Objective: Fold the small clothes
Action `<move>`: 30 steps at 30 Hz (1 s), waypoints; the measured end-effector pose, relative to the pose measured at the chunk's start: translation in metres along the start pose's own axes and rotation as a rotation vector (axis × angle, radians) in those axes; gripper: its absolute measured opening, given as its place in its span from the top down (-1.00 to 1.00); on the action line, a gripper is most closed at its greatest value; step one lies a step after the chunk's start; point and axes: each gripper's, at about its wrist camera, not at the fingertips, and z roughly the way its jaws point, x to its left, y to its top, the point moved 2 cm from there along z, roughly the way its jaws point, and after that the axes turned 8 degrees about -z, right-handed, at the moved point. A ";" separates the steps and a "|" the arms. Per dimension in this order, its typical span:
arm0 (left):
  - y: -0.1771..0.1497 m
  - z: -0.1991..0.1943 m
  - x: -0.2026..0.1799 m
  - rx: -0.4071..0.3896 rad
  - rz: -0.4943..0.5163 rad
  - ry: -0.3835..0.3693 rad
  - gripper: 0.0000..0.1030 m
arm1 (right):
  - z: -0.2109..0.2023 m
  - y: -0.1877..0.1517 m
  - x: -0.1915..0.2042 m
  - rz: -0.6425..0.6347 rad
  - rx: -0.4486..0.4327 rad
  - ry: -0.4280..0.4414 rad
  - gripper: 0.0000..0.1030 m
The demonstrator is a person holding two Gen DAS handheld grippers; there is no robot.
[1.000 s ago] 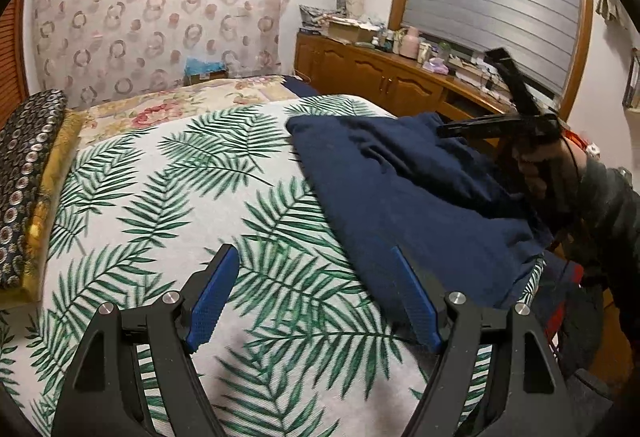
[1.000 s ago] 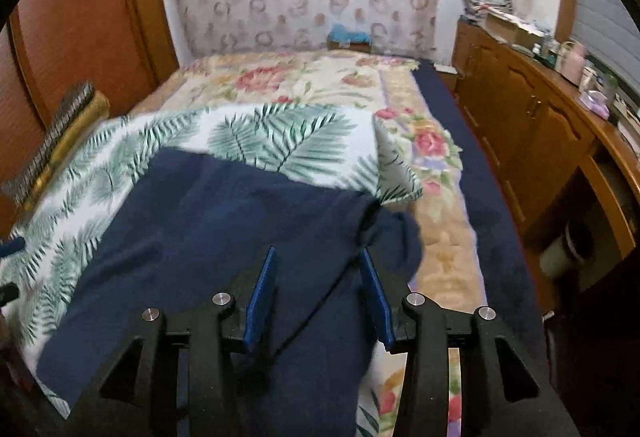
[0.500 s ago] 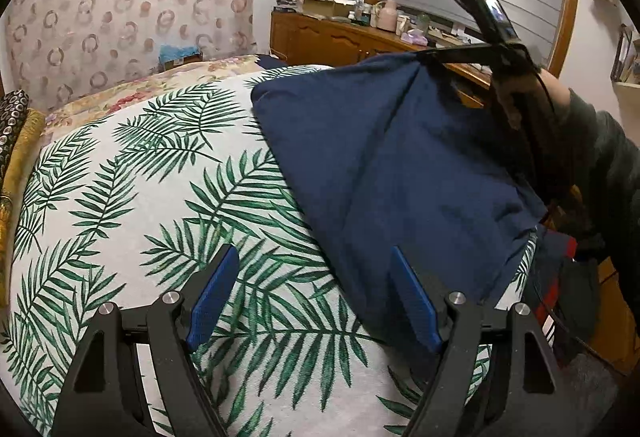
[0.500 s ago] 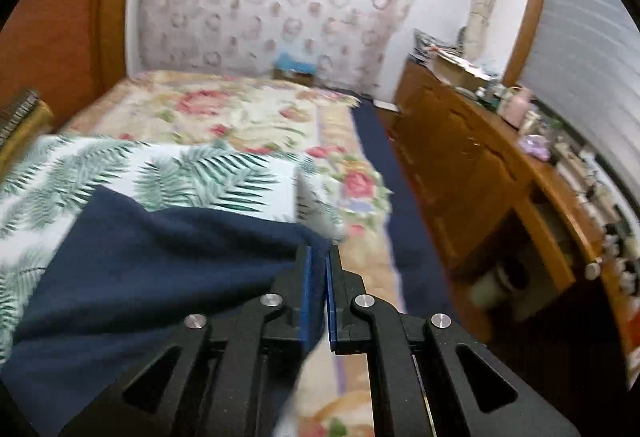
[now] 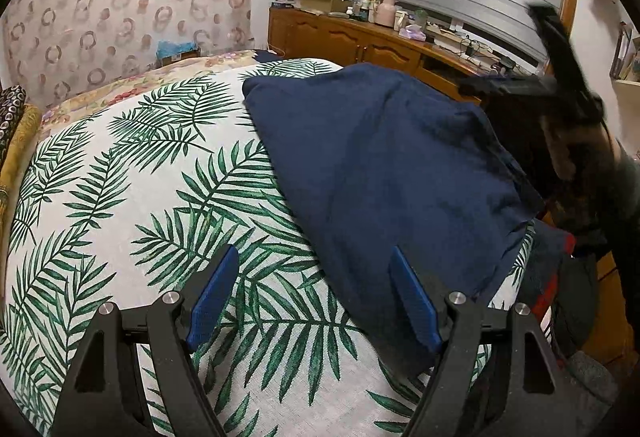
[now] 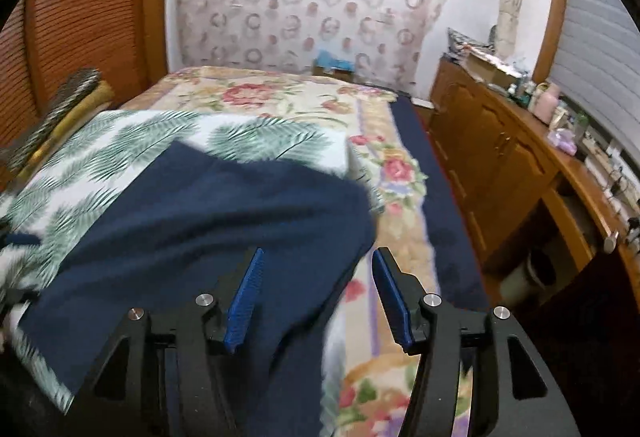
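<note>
A dark blue garment (image 5: 384, 173) lies spread on the palm-leaf bedspread (image 5: 132, 197), its near edge reaching my left gripper (image 5: 316, 293). That gripper is open just above the bed, and its right fingertip sits over the cloth's near corner without pinching it. My right gripper (image 6: 318, 295) is opening above the garment (image 6: 208, 221), whose right edge falls away below the spreading pads; nothing is pressed between them. In the left wrist view the right gripper (image 5: 560, 73) shows blurred at the far right, held by a person's hand.
A wooden cabinet (image 6: 500, 157) cluttered with bottles and boxes runs along the right of the bed. A floral blanket (image 6: 280, 97) covers the far half. Cushions (image 5: 12, 125) lie at the left edge. More dark clothing (image 5: 560, 277) hangs off the bed's right side.
My right gripper closed on the garment's edge, lifted it, then let go and swung right; the cloth has dropped back onto the bed. The left gripper has barely moved.
</note>
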 end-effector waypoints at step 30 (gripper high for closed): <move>-0.012 -0.004 -0.018 0.042 0.030 0.000 -0.52 | -0.090 -0.083 -0.028 0.037 0.016 0.099 0.95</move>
